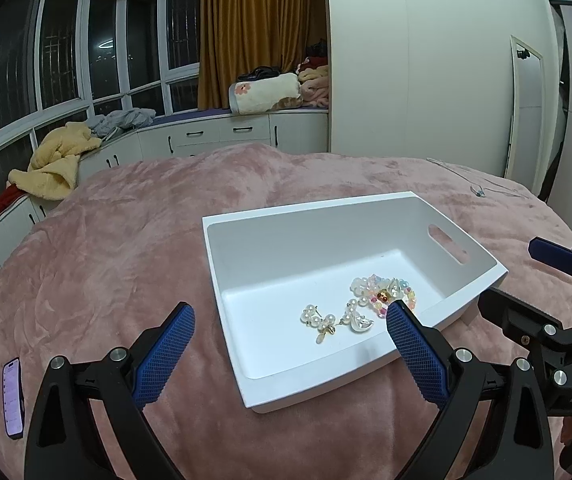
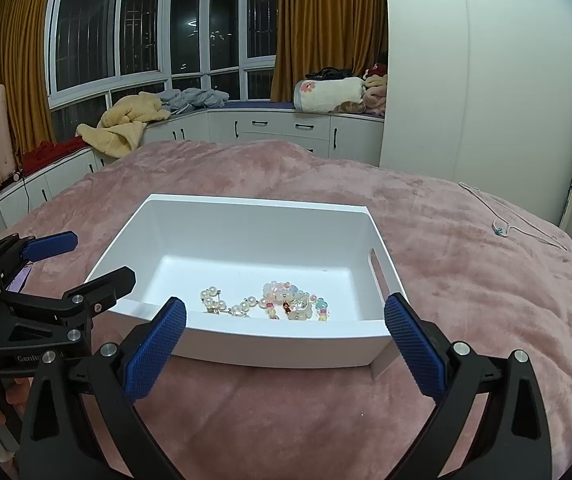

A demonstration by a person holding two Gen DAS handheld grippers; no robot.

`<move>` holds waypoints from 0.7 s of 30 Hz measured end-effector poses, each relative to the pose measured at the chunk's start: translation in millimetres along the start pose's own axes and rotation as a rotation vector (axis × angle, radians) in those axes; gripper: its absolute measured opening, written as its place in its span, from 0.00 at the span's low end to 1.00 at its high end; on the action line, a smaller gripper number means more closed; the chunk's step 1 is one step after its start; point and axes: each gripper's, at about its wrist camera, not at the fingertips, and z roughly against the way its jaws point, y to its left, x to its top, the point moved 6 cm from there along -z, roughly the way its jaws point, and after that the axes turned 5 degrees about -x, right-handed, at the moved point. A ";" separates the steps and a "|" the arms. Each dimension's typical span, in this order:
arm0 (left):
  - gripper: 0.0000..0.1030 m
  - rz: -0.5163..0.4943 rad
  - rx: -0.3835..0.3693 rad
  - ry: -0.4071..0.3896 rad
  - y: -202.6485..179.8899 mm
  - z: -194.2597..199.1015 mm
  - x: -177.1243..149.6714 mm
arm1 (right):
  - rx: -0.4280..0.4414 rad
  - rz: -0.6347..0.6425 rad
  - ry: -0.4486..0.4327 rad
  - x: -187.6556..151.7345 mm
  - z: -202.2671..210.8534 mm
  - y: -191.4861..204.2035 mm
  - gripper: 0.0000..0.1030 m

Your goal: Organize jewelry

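A: We see the white bin (image 1: pixel 338 264) on the pink blanket (image 1: pixel 126 240), and the jewelry inside it: pearl earrings (image 1: pixel 320 322) beside a beaded bracelet (image 1: pixel 382 292).

B: Our left gripper (image 1: pixel 290 316) hangs over the bin's near corner, jaws spread wide, nothing between them.

A: Same for the right gripper (image 2: pixel 286 316) — wide open, empty, low before the bin's near wall.

B: Only the left view gives us the phone (image 1: pixel 13 396), lit, on the blanket.

A: And the right view shows best the thin necklace (image 2: pixel 502 230) lying well apart from the bin, out on the blanket.
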 end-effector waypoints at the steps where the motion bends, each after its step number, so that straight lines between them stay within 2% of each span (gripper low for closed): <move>1: 0.95 0.000 -0.001 0.000 0.1 0.1 0.0 | -0.001 -0.001 0.000 -0.4 -0.5 -0.4 0.95; 21: 0.95 0.000 -0.017 -0.028 2.6 3.3 2.0 | -0.001 0.001 0.004 -0.9 -1.0 -2.2 0.95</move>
